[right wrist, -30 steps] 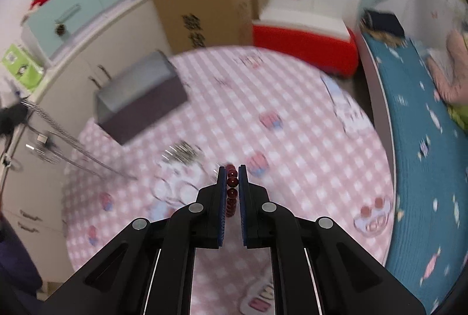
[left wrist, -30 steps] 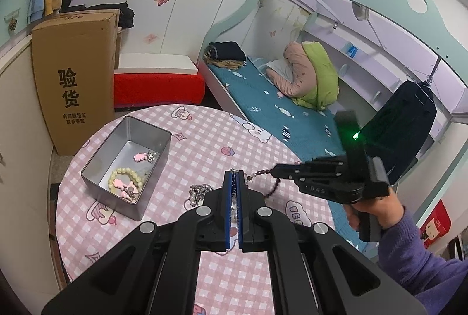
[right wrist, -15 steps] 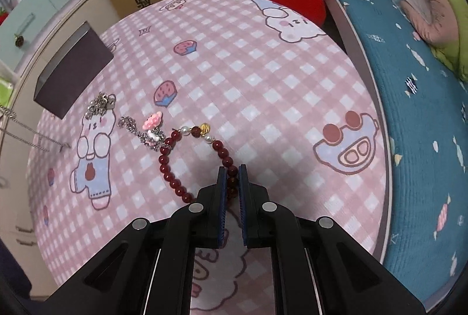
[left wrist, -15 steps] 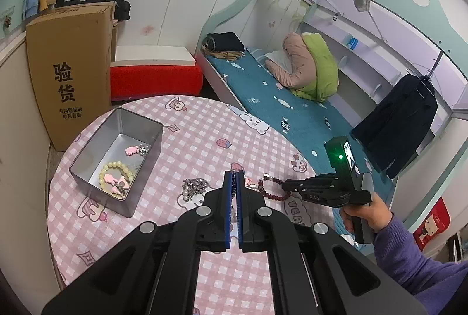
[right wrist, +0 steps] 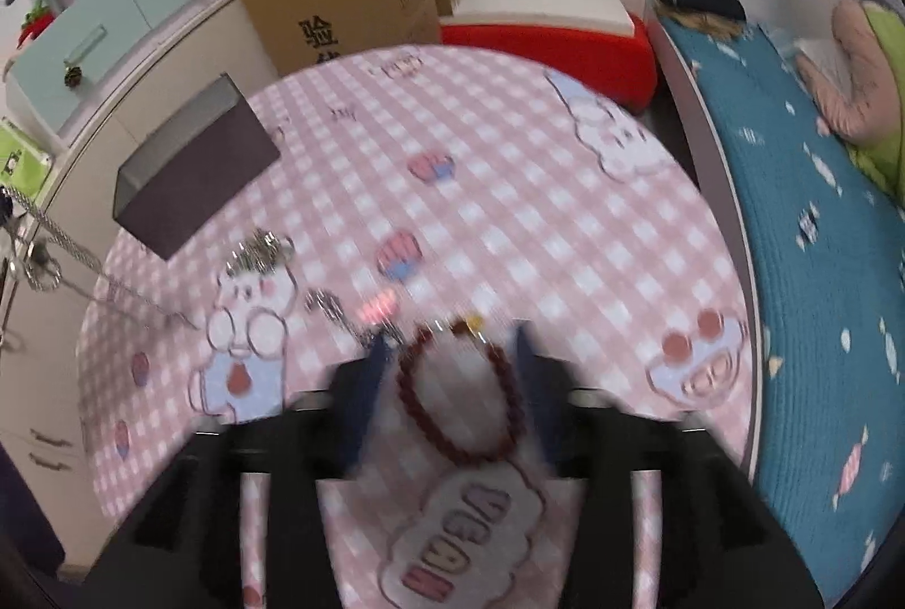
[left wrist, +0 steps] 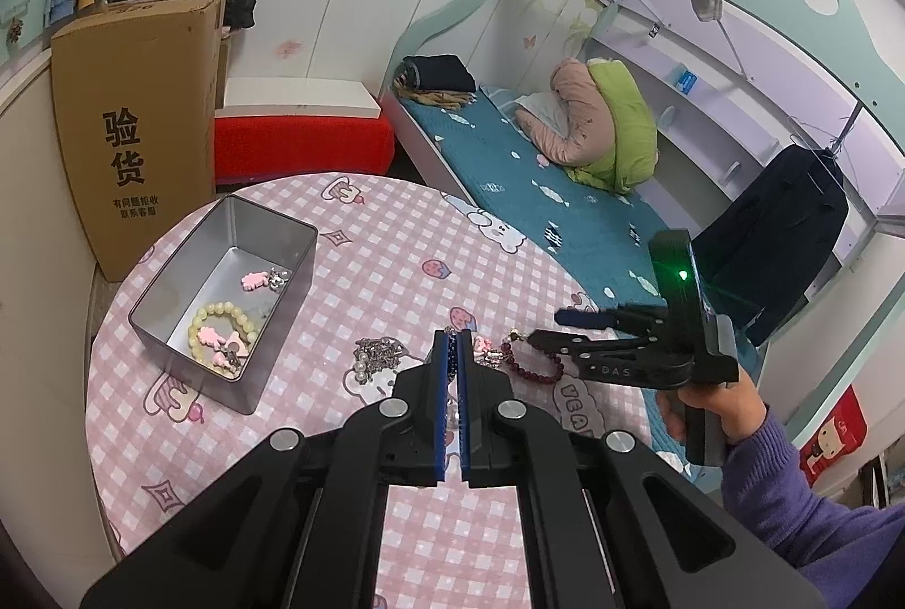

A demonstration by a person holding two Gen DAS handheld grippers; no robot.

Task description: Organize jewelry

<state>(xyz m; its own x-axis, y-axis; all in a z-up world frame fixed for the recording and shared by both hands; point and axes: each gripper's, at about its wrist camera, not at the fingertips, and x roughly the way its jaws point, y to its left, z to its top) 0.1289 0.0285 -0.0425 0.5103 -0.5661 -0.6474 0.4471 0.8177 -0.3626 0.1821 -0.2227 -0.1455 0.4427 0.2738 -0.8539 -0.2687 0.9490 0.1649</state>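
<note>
The right gripper [right wrist: 452, 354] is opening, its fingers spread to either side of the dark red bead bracelet [right wrist: 459, 397], which lies flat on the pink checked tablecloth [right wrist: 509, 190] and is not pinched. In the left wrist view the same bracelet [left wrist: 531, 363] sits just past the right gripper's tips, fairly near the table's edge on the bed [left wrist: 543, 207] side. The left gripper [left wrist: 451, 360] is clenched; a thin chain seems to run between its blue pads, though this is hard to confirm. A small heap of silver chain and pearls [left wrist: 373, 357] lies just left of it. The open metal tin [left wrist: 226, 292] stands near the far left edge, holding a pale bead bracelet [left wrist: 223, 326] and pink charms [left wrist: 255, 278]. Between tin and bracelet the cloth is bare. A cardboard box [left wrist: 136, 122] stands beyond the tin, off the table.
</note>
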